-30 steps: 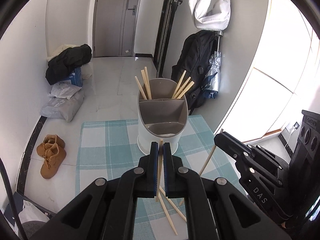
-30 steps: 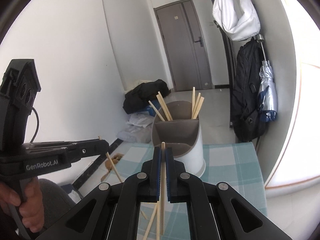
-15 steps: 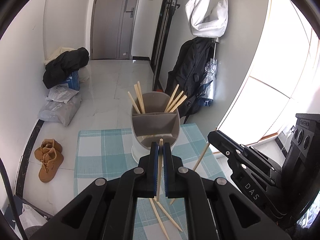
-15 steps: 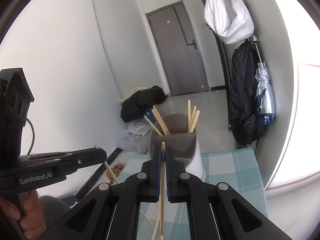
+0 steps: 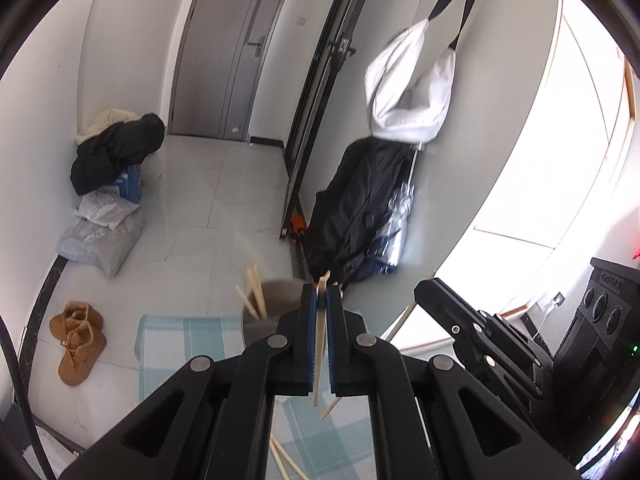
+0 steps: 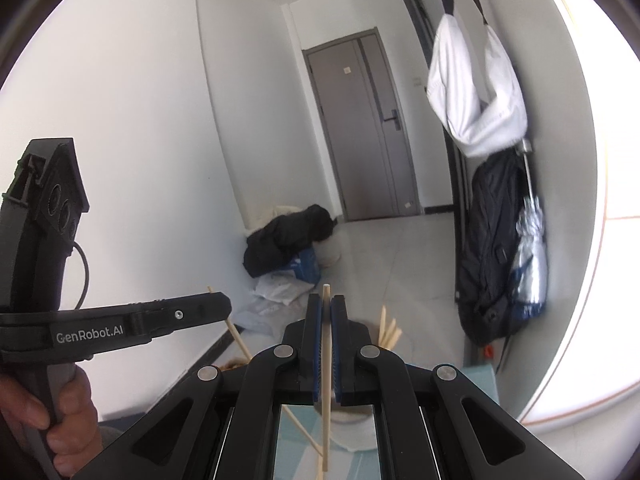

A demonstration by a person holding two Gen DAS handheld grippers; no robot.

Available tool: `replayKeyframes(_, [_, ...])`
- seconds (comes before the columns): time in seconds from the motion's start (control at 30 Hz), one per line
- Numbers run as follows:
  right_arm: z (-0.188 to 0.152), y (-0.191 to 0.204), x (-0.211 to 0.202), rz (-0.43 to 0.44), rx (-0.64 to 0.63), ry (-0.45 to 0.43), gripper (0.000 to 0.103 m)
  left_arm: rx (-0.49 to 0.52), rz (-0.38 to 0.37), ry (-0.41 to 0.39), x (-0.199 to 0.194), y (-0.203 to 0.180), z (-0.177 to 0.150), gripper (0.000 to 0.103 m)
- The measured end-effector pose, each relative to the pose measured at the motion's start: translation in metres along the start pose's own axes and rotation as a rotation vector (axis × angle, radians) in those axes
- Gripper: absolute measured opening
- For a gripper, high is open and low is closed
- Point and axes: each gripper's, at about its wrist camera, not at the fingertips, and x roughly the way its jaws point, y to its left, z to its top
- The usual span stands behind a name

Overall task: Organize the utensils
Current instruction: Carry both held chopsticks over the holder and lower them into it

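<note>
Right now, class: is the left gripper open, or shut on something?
Shut on a chopstick. The left gripper has its blue pads pressed against a wooden chopstick that runs upright between them.

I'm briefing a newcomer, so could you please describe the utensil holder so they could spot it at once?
Find the checked cloth on the table. At its far edge stands the holder, a round grey-topped cup with chopsticks poking out; nothing else there stands upright.

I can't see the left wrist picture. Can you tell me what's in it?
The left gripper is pinching one wooden chopstick upright above a grey utensil holder that already has chopsticks in it. The holder stands on a blue checked tablecloth, and the right gripper is beside it.
</note>
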Motion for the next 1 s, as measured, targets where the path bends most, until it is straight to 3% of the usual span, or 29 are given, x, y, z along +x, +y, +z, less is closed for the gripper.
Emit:
replayKeyframes(0.33, [0.063, 0.001, 0.027, 0.025, -0.052, -0.062, 0.003, 0.024, -0.001, -0.074, 0.004, -0.002, 0.06, 0.001])
replayKeyframes(0.5, [0.081, 0.0, 0.047, 0.021, -0.099, -0.078, 0.003, 0.035, 0.014, -0.068, 0.018, 0.007, 0.069, 0.001])
replayKeyframes(1.0, [0.063, -0.04, 0.114, -0.004, -0.063, -0.033, 0.004, -0.046, 0.006, 0.028, 0.076, 0.049, 0.057, 0.001])
